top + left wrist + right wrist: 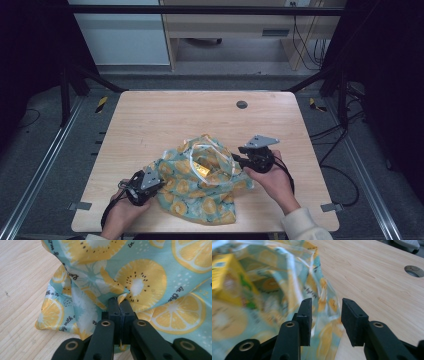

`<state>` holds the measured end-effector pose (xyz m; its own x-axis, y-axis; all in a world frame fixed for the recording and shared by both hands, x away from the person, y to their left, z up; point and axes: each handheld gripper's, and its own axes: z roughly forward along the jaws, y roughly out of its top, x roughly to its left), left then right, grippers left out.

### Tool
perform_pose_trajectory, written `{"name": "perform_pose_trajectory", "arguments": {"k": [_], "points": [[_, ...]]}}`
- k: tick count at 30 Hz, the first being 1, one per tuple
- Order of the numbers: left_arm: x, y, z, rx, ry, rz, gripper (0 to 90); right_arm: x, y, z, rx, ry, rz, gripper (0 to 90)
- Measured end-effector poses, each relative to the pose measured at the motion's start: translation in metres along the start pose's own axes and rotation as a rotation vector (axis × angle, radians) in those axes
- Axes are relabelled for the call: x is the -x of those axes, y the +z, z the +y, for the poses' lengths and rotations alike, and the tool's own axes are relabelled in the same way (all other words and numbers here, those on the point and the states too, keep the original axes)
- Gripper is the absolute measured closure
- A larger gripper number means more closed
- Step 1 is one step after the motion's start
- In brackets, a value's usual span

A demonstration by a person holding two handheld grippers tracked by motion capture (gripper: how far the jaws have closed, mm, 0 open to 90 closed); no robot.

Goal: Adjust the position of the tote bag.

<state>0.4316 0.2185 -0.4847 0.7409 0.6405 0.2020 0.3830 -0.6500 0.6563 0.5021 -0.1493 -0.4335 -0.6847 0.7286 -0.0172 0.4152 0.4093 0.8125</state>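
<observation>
- My left gripper (150,181) is clamped on a fold of the fruit-print bag (202,185), which lies at the table's (150,115) near middle
- A yellow box (202,169) sits inside; I judge packing under way
- My right gripper (239,156) stands part open, gripping nothing, by the bag's rim; next I'd pinch it

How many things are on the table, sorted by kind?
Fruit-print cloth bag: 1
Yellow box inside the bag: 1
Grippers, left gripper and right gripper: 2
Total: 4
</observation>
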Motion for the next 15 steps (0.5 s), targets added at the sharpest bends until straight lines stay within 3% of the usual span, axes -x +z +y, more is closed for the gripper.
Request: {"name": "perform_pose_trajectory", "arguments": {"k": [5,8,10,15], "points": [[-0.001,-0.001,0.000,-0.013,0.017,0.000,90.0,0.002,0.023,0.008,-0.036,0.015,0.028,62.2],[0.000,0.000,0.000,-0.003,0.004,-0.001,90.0,0.001,0.034,0.010,-0.065,0.021,0.047,72.9],[0.000,-0.001,0.000,-0.002,0.002,-0.002,90.0,0.001,0.037,0.012,-0.068,0.015,0.061,89.9],[0.000,-0.001,0.000,-0.001,-0.004,-0.004,90.0,-0.005,0.029,0.017,-0.030,0.017,0.086,90.0]]}}
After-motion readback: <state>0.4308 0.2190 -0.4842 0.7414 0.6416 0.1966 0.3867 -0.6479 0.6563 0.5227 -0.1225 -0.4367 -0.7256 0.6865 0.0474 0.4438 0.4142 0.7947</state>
